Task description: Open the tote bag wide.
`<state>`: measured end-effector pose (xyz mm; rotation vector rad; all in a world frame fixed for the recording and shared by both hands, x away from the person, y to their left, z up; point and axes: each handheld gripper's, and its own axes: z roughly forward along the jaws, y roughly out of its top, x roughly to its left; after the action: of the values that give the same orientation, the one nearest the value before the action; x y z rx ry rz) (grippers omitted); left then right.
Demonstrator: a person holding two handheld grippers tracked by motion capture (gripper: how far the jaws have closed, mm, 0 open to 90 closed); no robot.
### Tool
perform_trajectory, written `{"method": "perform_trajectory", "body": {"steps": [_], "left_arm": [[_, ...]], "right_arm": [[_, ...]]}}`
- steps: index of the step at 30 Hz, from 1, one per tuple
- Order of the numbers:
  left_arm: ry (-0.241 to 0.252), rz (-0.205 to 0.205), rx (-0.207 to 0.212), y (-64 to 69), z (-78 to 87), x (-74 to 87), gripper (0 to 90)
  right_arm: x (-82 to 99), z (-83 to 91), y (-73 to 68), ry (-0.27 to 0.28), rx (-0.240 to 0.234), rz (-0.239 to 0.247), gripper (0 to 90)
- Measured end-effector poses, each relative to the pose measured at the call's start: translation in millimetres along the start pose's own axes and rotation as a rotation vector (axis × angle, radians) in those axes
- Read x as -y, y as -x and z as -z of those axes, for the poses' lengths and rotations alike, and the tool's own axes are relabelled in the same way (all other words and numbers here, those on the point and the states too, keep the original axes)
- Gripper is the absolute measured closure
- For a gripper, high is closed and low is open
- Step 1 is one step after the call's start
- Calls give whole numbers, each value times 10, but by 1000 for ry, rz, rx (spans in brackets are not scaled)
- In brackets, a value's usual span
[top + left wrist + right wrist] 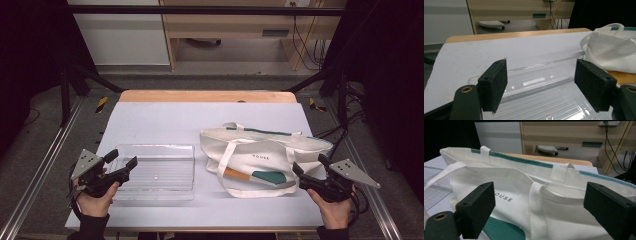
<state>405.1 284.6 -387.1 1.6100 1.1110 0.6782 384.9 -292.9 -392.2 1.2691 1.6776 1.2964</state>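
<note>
Left to right, high view. The left gripper (122, 161) was held in the person's left hand (94, 200) at the table's near left edge, its jaws spread wide and grasping nothing, their tips over the left end of the clear plastic tray (165, 187). In the left gripper view the two black pads (494, 85) stood well apart above the tray (544, 100), whose ribbed floor lay between them without contact.

The tray rested flat on the pale table cover (165, 120), just left of centre. Just beside it, to the right, lay the cream tote bag (260, 150), on its side, with a teal-trimmed mouth and straps folded across its printed face.

The right gripper (310, 167), held in the right hand (334, 210) at the near right edge, pointed at the bag's right end. Its jaws were likewise released: in the right gripper view the pads (480, 206) flanked the bag (519, 182) with nothing clasped.
</note>
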Motion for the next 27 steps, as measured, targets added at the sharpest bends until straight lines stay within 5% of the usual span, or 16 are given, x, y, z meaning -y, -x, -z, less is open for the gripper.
{"method": "perform_trajectory", "body": {"steps": [9,27], "left_arm": [[8,-15,45,165,-65,-5,269],[33,-1,115,412,-307,-294,314]], "right_arm": [[-1,-92,-155,-30,-14,14,149],[-245,-337,-541,-17,-142,75,241]]}}
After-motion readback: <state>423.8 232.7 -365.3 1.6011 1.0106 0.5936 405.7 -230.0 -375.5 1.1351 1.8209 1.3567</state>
